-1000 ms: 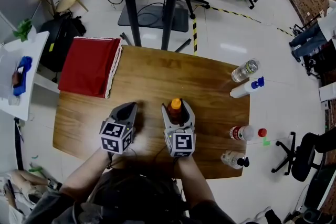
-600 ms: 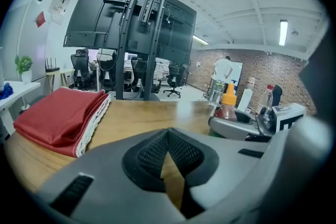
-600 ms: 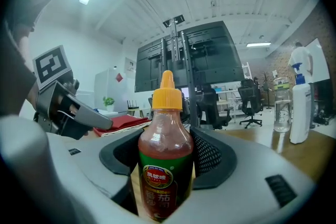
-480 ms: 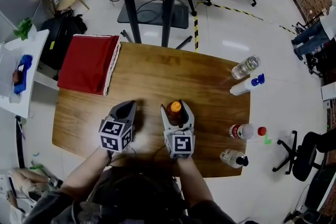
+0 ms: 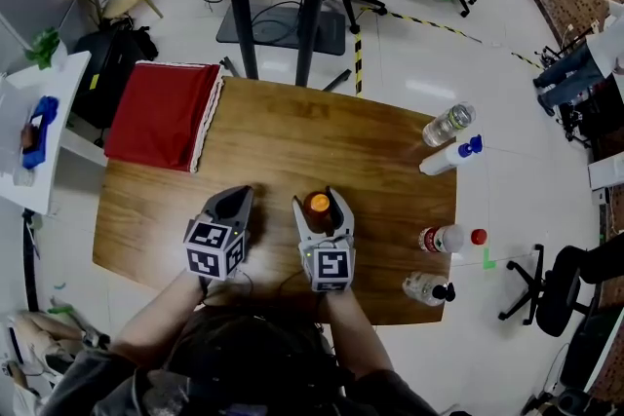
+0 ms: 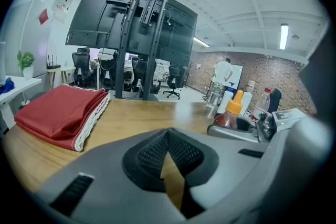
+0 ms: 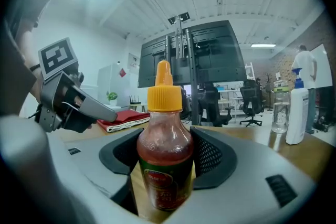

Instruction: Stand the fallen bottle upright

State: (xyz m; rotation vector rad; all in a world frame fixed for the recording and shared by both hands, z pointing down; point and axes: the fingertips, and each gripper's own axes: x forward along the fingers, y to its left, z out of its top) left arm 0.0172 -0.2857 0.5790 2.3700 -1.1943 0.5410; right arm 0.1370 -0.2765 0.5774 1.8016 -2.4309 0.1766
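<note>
Now the sauce bottle (image 7: pixel 164 165) stands upright, cap (image 7: pixel 163 94) skyward, clamped in the right tool (image 5: pixel 319 202); left tool (image 5: pixel 234 202) clenched.

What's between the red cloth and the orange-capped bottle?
Nothing: the head view shows only bare wooden table between the red cloth and the bottle. The left gripper sits just off that stretch.
</note>
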